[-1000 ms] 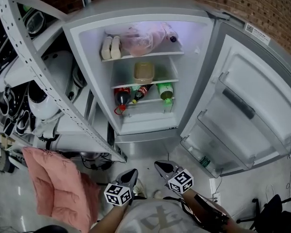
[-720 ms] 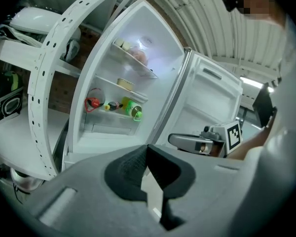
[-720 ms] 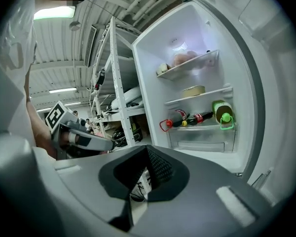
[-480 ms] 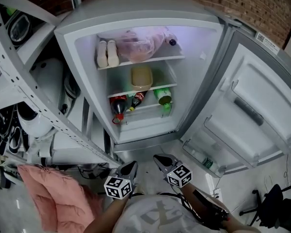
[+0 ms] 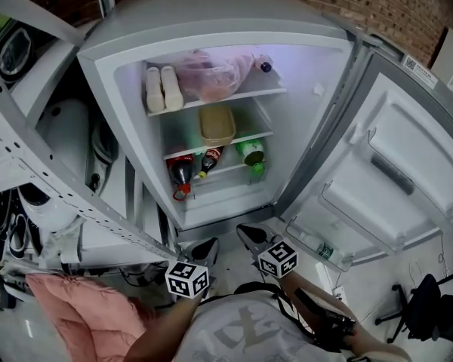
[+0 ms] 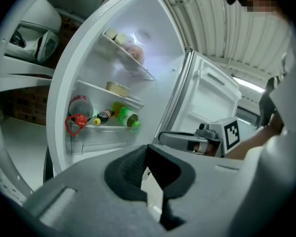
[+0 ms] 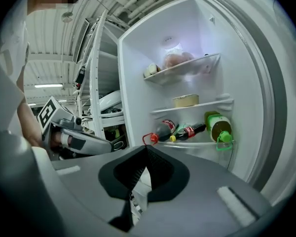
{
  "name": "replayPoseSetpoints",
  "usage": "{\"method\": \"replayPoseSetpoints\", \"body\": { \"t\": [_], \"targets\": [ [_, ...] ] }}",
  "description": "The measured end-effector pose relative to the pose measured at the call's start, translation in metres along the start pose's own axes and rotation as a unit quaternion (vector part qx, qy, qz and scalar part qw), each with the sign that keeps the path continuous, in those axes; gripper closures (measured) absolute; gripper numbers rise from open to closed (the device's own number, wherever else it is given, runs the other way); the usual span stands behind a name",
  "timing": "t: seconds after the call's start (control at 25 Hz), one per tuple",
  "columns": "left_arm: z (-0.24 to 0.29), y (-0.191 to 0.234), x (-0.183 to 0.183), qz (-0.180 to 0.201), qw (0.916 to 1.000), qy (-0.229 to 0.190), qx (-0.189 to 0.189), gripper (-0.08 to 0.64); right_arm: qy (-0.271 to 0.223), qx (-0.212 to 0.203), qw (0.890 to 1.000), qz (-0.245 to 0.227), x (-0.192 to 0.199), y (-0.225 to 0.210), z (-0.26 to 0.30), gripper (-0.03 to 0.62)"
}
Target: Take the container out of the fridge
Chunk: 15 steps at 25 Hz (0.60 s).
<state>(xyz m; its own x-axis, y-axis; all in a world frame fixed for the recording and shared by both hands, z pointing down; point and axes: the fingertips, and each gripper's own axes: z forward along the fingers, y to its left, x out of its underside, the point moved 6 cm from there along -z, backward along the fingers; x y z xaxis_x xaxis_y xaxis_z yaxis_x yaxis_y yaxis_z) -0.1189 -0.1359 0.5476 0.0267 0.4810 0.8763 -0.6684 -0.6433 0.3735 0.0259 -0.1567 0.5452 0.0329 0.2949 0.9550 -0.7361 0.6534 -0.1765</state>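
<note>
The fridge (image 5: 128, 44) stands open. A tan lidded container (image 5: 217, 124) (image 6: 117, 88) (image 7: 185, 100) sits alone on the middle shelf. My left gripper (image 5: 208, 246) (image 6: 147, 148) and right gripper (image 5: 244, 233) (image 7: 146, 148) hang side by side low in front of the fridge, well short of the shelves. Both are shut with nothing between the jaws. Each gripper's marker cube shows in the other's view.
The top shelf holds two white bottles (image 5: 162, 87) and a pink bag (image 5: 211, 72). Cola bottles (image 5: 184, 169) and a green bottle (image 5: 251, 152) lie on the lower shelf. The fridge door (image 5: 392, 172) swings open at right. A metal rack (image 5: 30, 164) stands left, a pink cushion (image 5: 83, 323) on the floor.
The head view has drawn closer to the fridge and shifted left. Both grippers stay shut and have edged slightly forward toward the fridge base.
</note>
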Motion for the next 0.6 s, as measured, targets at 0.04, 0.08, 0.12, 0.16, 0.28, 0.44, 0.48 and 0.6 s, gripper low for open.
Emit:
{"method": "replayPoseSetpoints", "body": {
  "t": [0.04,0.08,0.12,0.16,0.28,0.44,0.48,0.6],
  "targets": [
    [0.003,0.001,-0.006,0.003,1.0,-0.004,0.002,0.56,-0.002,0.001,1.0,-0.001,-0.004,-0.003,0.004,0.586],
    [0.007,0.002,-0.013,0.008,0.9999,-0.008,0.003,0.56,-0.005,0.001,1.0,-0.002,-0.008,-0.006,0.008,0.586],
    [0.011,0.003,-0.019,0.012,0.9998,-0.014,0.004,0.56,-0.007,0.001,1.0,-0.004,-0.012,-0.009,0.012,0.586],
    [0.014,0.005,-0.026,0.016,0.9997,-0.02,0.004,0.56,-0.008,0.0,1.0,-0.006,-0.016,-0.011,0.017,0.586],
    [0.028,0.011,-0.044,0.021,0.9993,-0.031,0.0,0.56,-0.014,-0.002,1.0,-0.015,-0.029,-0.022,0.03,0.586],
    [0.046,0.022,-0.066,0.025,0.9988,-0.039,-0.014,0.56,-0.022,-0.006,1.0,-0.021,-0.046,-0.037,0.047,0.586],
    [0.051,0.024,-0.072,0.024,0.9986,-0.043,-0.016,0.56,-0.022,-0.007,0.999,-0.025,-0.05,-0.042,0.051,0.586],
    [0.063,0.034,-0.091,0.023,0.9977,-0.059,-0.027,0.56,-0.023,-0.007,0.999,-0.035,-0.063,-0.056,0.064,0.586]
  ]
}}
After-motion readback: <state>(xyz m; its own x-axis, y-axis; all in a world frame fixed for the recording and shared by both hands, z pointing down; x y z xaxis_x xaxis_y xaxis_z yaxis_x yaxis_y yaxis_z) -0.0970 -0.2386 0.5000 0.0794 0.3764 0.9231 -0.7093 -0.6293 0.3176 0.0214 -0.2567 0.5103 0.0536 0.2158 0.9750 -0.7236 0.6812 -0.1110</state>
